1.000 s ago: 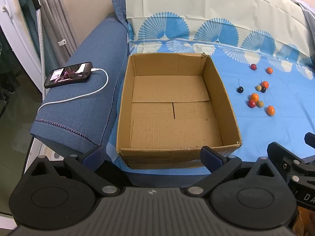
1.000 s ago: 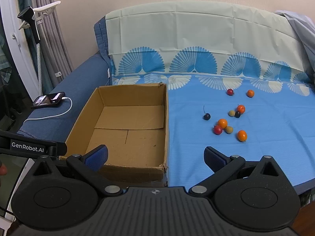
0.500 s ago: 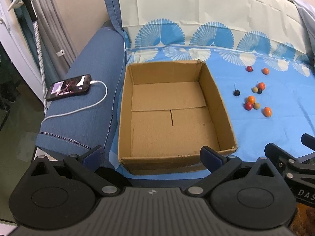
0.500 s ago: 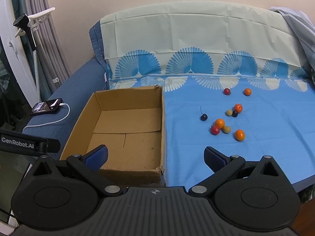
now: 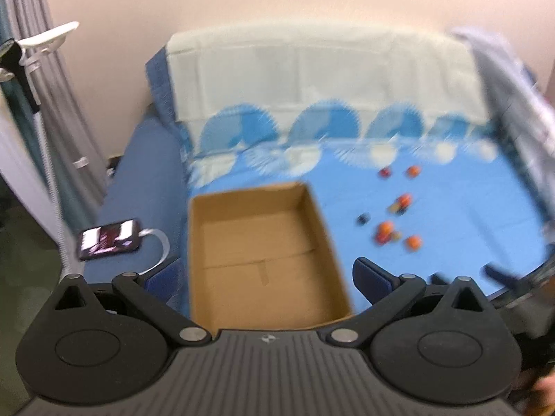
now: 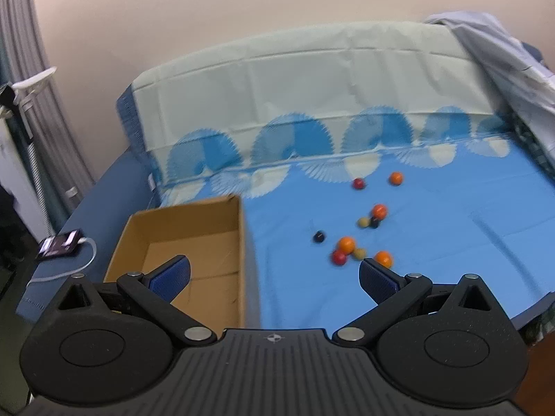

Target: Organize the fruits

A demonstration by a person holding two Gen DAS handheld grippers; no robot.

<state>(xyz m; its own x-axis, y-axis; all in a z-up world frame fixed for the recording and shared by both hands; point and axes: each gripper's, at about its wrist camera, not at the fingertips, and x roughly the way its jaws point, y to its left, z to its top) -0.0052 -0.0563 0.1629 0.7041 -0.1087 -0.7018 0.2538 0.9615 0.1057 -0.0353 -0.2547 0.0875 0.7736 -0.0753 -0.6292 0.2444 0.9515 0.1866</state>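
The sofa (image 6: 451, 228), draped in a blue fan-patterned sheet, is filling both views; the cardboard box (image 6: 194, 239) is sitting open and empty on its left part, just beside the denim armrest where a phone (image 6: 59, 244) is lying on its charging cable; the small fruits (image 6: 347, 242) are lying loose on the sheet to the right of the box, apart from it, none yet inside.

The right gripper (image 6: 274, 274) is hovering above the sheet with its fingers spread wide and nothing between them; the fruit cluster is lying ahead and slightly to the right of its gap, the nearest orange one (image 6: 383, 258) showing just above the right fingertip. The left gripper (image 5: 260, 272) is also hanging with fingers spread and empty, aimed over the box, the fruits well off to its right; so the right hand is judged the nearer one for the first pick.

The fruits are looking like tiny glossy balls, round with no long axis: several orange, two red, two dark, two pale tan; the left view is too blurred to be showing more.
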